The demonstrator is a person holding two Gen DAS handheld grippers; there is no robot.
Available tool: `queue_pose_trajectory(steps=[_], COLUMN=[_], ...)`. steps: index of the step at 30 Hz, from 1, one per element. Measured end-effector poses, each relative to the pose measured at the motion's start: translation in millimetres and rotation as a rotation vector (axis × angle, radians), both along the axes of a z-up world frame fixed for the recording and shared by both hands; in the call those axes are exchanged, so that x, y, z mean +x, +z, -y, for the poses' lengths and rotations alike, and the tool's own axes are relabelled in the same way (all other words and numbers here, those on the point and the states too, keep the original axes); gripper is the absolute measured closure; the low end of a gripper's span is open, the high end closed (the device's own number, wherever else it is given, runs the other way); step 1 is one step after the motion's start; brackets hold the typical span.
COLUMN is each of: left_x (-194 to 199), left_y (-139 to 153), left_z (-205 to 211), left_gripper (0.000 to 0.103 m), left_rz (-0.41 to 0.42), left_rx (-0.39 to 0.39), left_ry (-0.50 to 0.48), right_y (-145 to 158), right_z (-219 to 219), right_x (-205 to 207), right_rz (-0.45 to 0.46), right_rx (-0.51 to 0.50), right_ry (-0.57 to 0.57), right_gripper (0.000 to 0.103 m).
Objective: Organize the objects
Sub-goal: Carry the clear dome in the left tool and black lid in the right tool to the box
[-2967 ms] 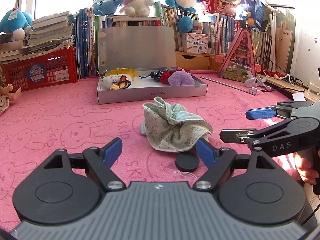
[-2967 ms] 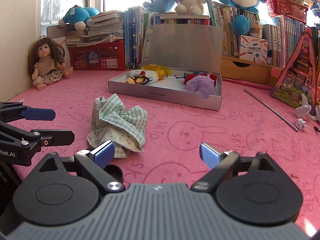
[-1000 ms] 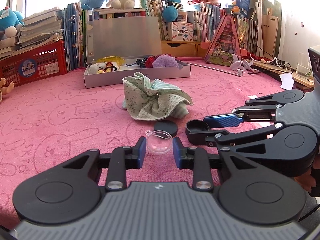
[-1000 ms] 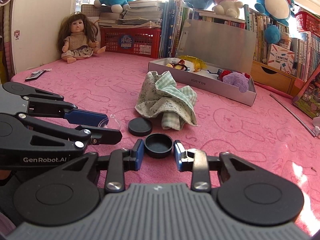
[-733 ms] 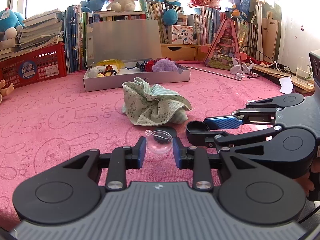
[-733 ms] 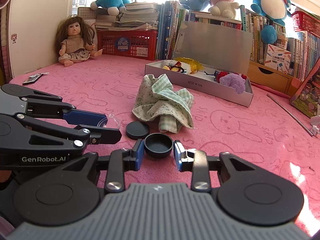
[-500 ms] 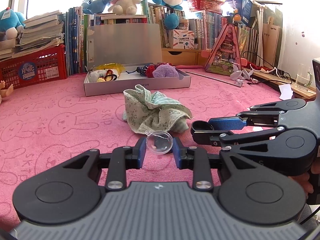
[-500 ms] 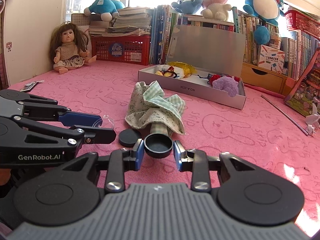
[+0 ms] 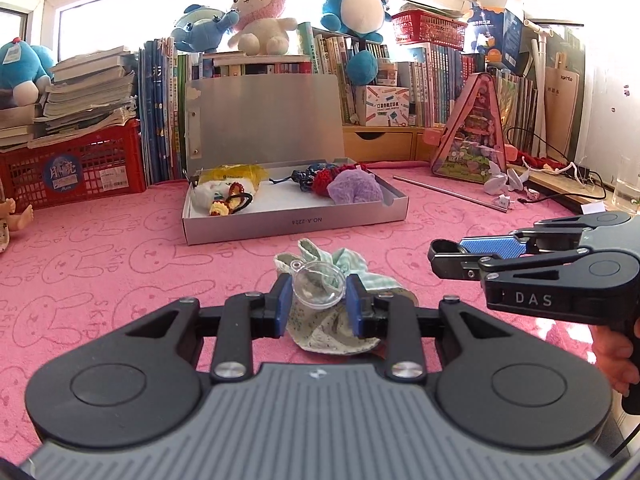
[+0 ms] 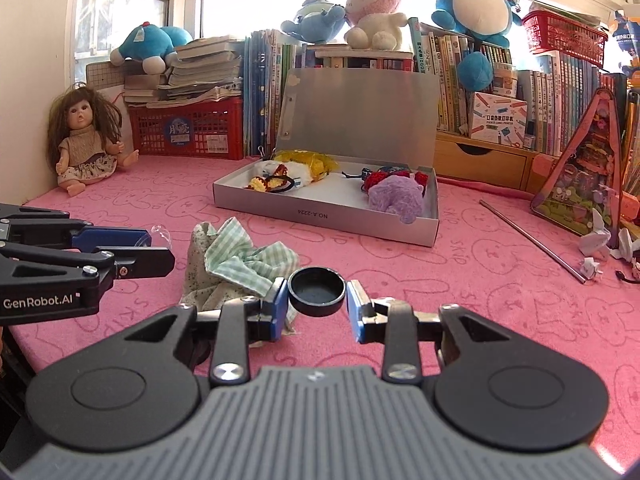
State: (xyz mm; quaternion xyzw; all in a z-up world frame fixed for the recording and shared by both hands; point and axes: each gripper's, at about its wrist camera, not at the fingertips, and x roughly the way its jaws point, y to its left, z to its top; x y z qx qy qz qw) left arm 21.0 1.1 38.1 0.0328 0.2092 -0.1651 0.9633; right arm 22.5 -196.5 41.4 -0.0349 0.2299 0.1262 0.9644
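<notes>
My left gripper (image 9: 319, 301) pinches the clear plastic dome (image 9: 319, 286) by its rim; my right gripper (image 10: 317, 301) clamps the black cap (image 10: 317, 291) across its sides, both above the near cloth (image 10: 236, 264). These 2 pieces look light, stiff, slippery; I judge a gentle rim grip best.

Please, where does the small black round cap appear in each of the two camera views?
Left wrist view: black cap at right, held in the right gripper.
Right wrist view: low centre, between that gripper's blue pads.
Shared landmark: open grey box behind.
</notes>
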Motion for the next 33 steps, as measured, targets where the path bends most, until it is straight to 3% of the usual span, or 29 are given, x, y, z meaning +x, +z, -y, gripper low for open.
queue_pose_trajectory(steps=[7, 14, 33], left_x=[43.8, 88.8, 199.7], left_y=[18.4, 31.7, 26.0], left_z=[-8.3, -11.1, 8.1], left_gripper=[0.069, 0.069, 0.069], left_rz=[-0.017, -0.047, -0.150], left_rx=[-0.038, -0.083, -0.030], left_ry=[0.032, 0.054, 0.138], right_y=[16.6, 28.8, 27.4], right_z=[6.5, 12.5, 3.3], right_x=[32.4, 70.0, 155.1], right_rz=[0.006, -0.020, -0.101], right_rx=[-0.015, 0.032, 0.072], right_ry=[-0.032, -0.051, -0.069], right_gripper=[0.067, 0.067, 0.067])
